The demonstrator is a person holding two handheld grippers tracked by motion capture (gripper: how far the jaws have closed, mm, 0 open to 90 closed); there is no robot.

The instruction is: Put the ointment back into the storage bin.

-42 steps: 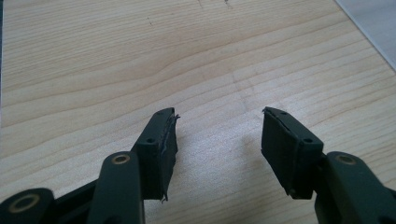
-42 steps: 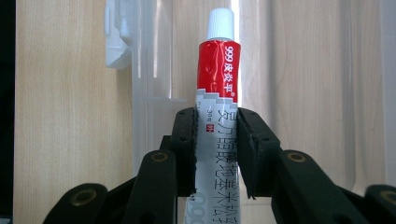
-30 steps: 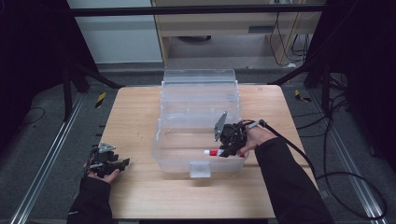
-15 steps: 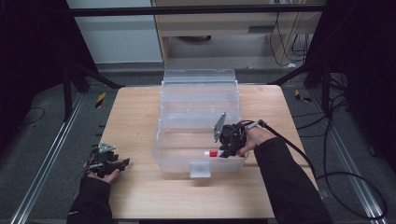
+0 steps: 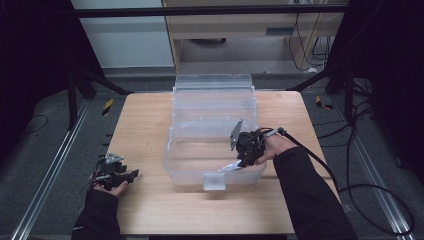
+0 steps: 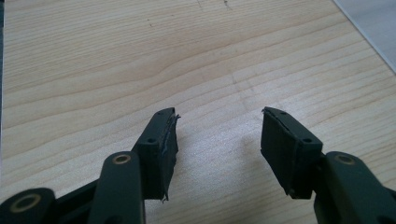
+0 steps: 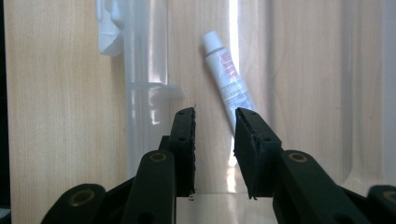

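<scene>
A clear plastic bin (image 5: pixel 170 150) stands in the middle of the wooden table (image 5: pixel 145 125) with its lid (image 5: pixel 212 82) tipped back. A white tube with red print (image 7: pixel 229 79) lies inside on the bin's floor near the front wall, also seen in the high view as the tube (image 5: pixel 227 167). My right gripper (image 5: pixel 243 161) hangs over the bin's front right corner. In the right gripper view the right gripper (image 7: pixel 215 114) is open a little, with nothing between its jaws; the tube's far end slips under the right jaw's tip. My left gripper (image 5: pixel 131 175) rests open at the table's left front; in its own view the left gripper (image 6: pixel 218 116) is over bare wood.
The bin's front wall carries a latch tab (image 5: pixel 213 181). A ribbed bin wall (image 7: pixel 140 70) runs up the left of the right gripper view. The right gripper's cable (image 5: pixel 320 155) trails off the table's right side. Dark frames and floor rails surround the table.
The tube now lies lower and more tilted by the bin's front wall. The right gripper has shifted only slightly. The left gripper has stayed put.
</scene>
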